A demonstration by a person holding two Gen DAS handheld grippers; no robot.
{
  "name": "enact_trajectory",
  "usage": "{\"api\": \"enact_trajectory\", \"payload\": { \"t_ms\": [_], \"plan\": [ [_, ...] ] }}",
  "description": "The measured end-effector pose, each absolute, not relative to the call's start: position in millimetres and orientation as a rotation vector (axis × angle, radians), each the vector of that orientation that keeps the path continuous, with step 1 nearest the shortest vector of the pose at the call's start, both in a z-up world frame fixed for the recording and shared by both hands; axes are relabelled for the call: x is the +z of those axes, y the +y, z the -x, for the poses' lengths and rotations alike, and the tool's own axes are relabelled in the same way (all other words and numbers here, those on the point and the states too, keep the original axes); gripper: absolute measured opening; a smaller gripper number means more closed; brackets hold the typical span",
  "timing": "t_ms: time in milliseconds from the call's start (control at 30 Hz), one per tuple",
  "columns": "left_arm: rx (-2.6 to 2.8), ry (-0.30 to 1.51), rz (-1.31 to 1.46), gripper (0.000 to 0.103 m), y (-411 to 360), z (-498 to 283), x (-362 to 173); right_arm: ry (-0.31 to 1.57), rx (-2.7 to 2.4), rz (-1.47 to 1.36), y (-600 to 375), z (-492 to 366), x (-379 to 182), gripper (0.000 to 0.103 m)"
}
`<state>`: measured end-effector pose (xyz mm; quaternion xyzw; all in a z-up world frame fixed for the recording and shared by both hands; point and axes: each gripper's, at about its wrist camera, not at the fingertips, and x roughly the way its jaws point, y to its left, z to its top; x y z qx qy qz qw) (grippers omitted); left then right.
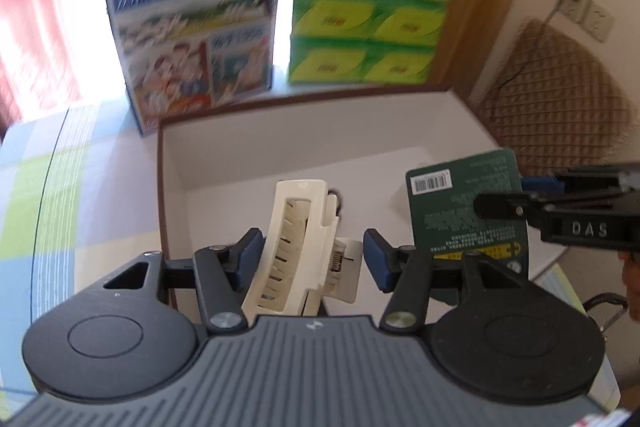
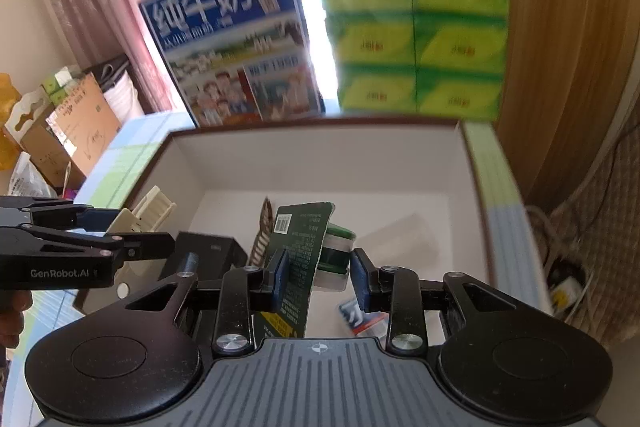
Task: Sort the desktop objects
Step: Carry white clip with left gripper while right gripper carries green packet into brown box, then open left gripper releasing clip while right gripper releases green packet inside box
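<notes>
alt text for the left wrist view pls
The left hand-held gripper hangs open around a cream hair clip over a white box. Right of it, another gripper holds a green card.

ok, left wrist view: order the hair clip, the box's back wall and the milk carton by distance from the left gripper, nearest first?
1. Hair clip: between the fingers of the left gripper, over the box.
2. Box's back wall: straight ahead, past the clip.
3. Milk carton: behind the box, up and to the left, beside the green tissue packs.
</notes>
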<state>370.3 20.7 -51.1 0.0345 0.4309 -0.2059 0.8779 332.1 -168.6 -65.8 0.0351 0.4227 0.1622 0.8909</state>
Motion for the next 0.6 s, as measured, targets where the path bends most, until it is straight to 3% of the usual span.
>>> {"api": "enact_trajectory", "payload": {
  "t_ms": [600],
  "plan": [
    [-0.331, 1.006, -0.133, 0.050, 15, -393, -94, 0.997, 0.316, -0.154, -169, -362, -112, 0.029]
  ]
}}
